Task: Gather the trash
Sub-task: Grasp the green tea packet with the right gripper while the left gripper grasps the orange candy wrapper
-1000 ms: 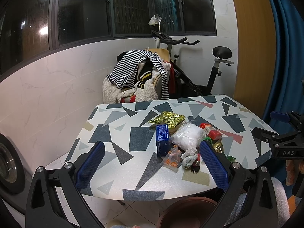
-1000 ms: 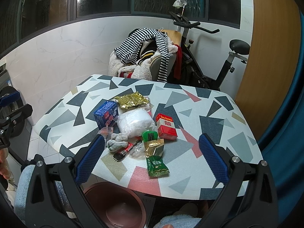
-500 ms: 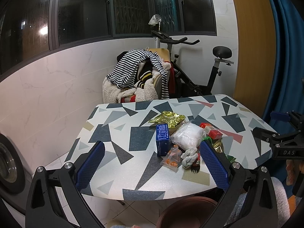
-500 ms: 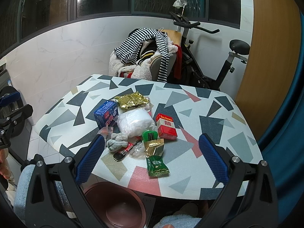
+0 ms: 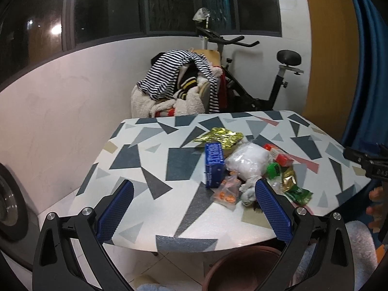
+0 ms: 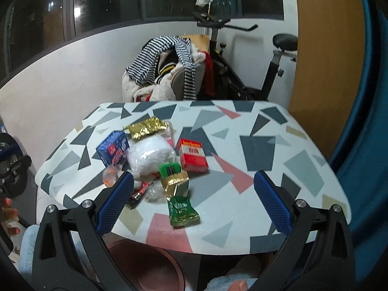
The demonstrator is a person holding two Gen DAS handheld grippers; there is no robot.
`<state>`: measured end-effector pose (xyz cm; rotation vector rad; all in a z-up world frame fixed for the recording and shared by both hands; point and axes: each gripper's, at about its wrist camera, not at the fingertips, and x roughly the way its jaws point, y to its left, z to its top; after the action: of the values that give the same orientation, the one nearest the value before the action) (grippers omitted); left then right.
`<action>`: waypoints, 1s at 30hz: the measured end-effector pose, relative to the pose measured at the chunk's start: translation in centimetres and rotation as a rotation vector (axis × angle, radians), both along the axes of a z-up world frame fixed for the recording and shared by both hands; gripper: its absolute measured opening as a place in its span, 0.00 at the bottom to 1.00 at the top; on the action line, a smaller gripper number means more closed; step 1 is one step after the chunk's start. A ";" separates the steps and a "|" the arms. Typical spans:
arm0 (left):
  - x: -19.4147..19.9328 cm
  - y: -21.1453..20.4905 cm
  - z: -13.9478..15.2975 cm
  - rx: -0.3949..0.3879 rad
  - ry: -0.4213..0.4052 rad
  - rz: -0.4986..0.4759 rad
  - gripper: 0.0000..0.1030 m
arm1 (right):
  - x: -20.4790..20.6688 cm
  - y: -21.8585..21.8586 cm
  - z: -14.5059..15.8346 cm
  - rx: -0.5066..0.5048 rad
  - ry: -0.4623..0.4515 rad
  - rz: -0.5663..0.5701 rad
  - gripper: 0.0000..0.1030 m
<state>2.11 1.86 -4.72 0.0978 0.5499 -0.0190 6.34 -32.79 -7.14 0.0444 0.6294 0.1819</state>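
Observation:
A heap of trash lies near the front of the patterned table [image 5: 150,169] [image 6: 278,150]: a blue box [image 5: 214,164] [image 6: 113,150], a gold foil wrapper [image 5: 219,137] [image 6: 145,128], a white plastic bag [image 5: 248,160] [image 6: 151,155], a red box [image 6: 192,154] [image 5: 278,155], a green packet [image 6: 182,210] [image 5: 297,194] and a small orange-filled bag [image 5: 226,192]. My left gripper [image 5: 194,211] stands open above the table's front edge, left of the heap. Open too, my right gripper [image 6: 192,206] hovers over the green packet. A brown bin [image 6: 150,264] [image 5: 245,266] sits below the table's front edge.
A chair piled with striped and fleecy clothes [image 5: 179,84] [image 6: 167,68] stands behind the table, with an exercise bike [image 5: 254,77] beside it. A blue curtain [image 6: 363,121] hangs on the right, and a round washing machine door [image 5: 9,203] shows at the left.
Both grippers have moved forward toward the table and the heap of trash. The trash has not moved and both stay open.

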 end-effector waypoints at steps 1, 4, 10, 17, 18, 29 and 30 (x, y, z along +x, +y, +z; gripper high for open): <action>0.1 0.1 -0.2 0.000 0.000 0.002 0.95 | 0.2 0.0 -0.5 -0.004 0.013 0.002 0.95; 0.6 0.5 -1.0 -0.006 0.008 0.011 0.95 | 1.0 0.2 -2.7 -0.023 0.071 0.011 0.95; 1.7 1.0 -2.6 -0.042 0.042 -0.005 0.95 | 2.4 1.3 -5.5 -0.077 0.119 0.009 0.95; 3.1 1.1 -4.7 -0.117 0.101 -0.030 0.95 | 5.7 2.5 -9.5 -0.053 0.157 0.083 0.94; 3.3 1.0 -5.0 -0.111 0.105 -0.027 0.95 | 5.9 2.7 -9.8 -0.044 0.163 0.093 0.94; 4.5 0.2 -7.2 -0.018 0.152 -0.003 0.95 | 8.5 4.1 -14.0 0.010 0.227 0.106 0.36; 4.5 0.1 -7.4 -0.018 0.157 -0.007 0.95 | 8.2 4.0 -13.9 0.020 0.223 0.108 0.36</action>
<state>6.64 2.00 -12.13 0.0815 0.7061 -0.0383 14.56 -28.82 -21.05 0.0502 0.8531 0.2906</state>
